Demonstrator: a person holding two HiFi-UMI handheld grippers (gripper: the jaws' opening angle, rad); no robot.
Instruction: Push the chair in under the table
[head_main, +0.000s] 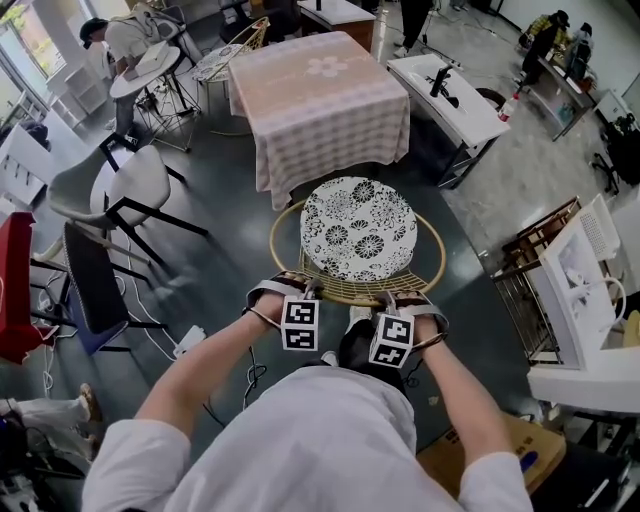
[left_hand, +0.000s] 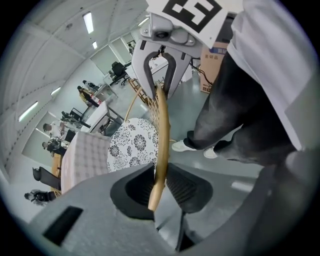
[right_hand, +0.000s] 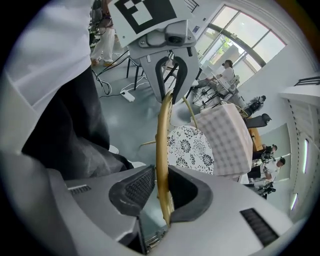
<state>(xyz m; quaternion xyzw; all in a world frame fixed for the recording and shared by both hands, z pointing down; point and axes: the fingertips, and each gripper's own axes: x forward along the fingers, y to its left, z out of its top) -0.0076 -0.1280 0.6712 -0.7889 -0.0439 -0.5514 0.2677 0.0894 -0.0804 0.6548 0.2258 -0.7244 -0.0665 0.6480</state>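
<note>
Head view: left gripper (head_main: 288, 290) and right gripper (head_main: 405, 302), each tight on the back rim of the chair (head_main: 358, 228).

A large open workroom of the lab or studio kind is shown, not a home. A bare grey floor (head_main: 500, 200) is seen across the head view, with mismatched furniture scattered over it: a cloth-covered table (head_main: 320, 100) at upper centre, a round table (head_main: 150, 65) at upper left, odd chairs (head_main: 120, 190) at the left edge. White workbenches (head_main: 450, 95) are set at upper right, where people (head_main: 550, 40) are gathered (another person (head_main: 120, 40) is bent over at upper left). A power strip (head_main: 190, 342) with trailing cables is left on the floor at lower left. Strip lights (left_hand: 89, 22) are mounted on the ceiling at the left gripper view's upper left, and tall windows (right_hand: 240, 40) are seen at the right gripper view's upper right.
</note>
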